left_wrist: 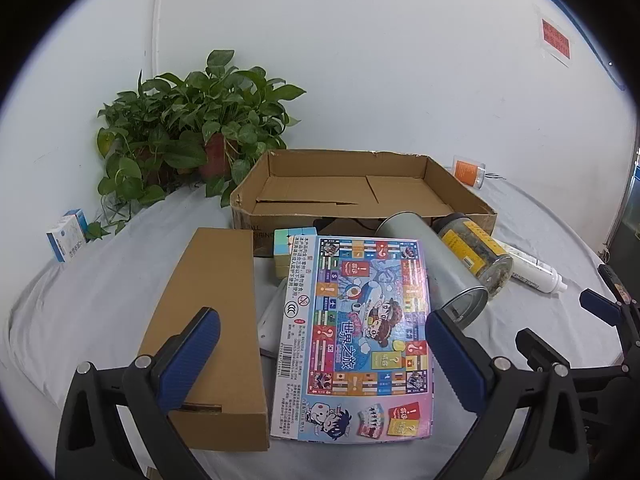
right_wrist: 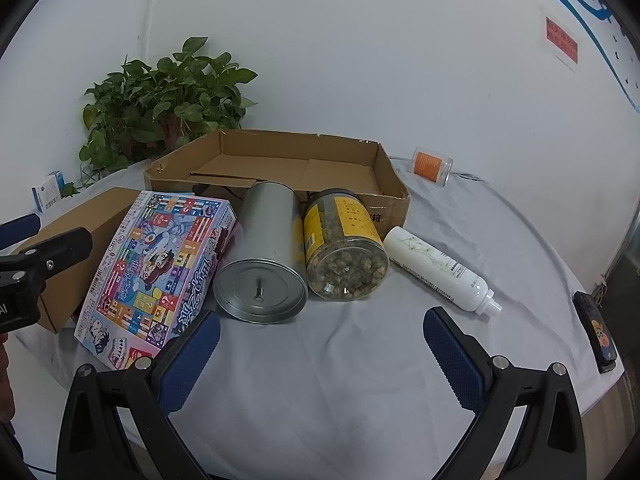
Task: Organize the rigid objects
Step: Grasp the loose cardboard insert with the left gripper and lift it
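white cloth table (right_wrist: 360, 360) | white wall (right_wrist: 360, 40) (potted plant (right_wrist: 160, 96)) | both grippers (left_wrist: 320, 352) (right_wrist: 320, 344) spread apart

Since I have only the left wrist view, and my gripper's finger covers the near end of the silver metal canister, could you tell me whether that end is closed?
Observer: Yes. The silver metal canister lies on its side, and a round metal lid with a small central knob closes its near end.
Operator: Thank you. Is the right gripper holding anything?
Observer: No. The right gripper is open, with only bare grey cloth between its fingers.
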`<action>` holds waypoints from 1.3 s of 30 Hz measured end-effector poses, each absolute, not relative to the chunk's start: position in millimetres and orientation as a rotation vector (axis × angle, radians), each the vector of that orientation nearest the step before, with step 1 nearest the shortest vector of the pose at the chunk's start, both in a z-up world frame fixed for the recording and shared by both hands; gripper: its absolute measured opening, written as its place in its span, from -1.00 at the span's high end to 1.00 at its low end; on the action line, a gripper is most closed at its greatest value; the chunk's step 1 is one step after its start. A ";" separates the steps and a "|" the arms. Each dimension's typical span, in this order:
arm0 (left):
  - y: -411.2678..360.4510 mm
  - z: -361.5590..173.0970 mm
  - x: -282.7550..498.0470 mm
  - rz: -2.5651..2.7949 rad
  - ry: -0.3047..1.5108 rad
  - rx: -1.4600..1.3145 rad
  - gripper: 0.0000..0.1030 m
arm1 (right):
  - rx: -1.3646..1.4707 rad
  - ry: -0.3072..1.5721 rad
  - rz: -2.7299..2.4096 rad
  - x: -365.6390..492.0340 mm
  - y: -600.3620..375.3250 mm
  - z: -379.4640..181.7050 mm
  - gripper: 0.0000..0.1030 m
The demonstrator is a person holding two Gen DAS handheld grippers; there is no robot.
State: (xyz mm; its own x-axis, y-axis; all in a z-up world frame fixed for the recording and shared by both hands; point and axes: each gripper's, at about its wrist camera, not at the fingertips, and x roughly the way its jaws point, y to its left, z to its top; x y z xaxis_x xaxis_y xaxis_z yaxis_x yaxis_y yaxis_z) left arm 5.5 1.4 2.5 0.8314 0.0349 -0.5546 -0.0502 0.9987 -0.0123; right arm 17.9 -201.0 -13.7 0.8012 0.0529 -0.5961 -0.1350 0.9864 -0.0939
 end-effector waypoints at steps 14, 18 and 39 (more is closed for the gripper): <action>24.2 0.7 19.3 0.005 0.630 -0.119 -0.98 | -0.196 0.659 0.135 31.6 -174.4 -15.3 -0.99; 49.5 2.2 14.9 0.027 0.650 -0.143 -0.98 | -0.238 0.644 0.190 26.6 -154.6 -13.0 -0.95; 127.0 -22.9 12.0 -0.395 0.789 -0.493 -0.45 | -0.202 0.832 0.704 -1.9 13.0 -0.8 -0.90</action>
State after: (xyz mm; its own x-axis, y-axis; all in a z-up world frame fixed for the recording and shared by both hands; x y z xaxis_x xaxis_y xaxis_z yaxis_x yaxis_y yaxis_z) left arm 12.0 127.0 -22.9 0.6428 -0.5095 -0.5720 0.1524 0.8168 -0.5564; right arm -1.9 13.0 -0.8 0.4650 0.4925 -0.7357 -0.6440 0.7584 0.1007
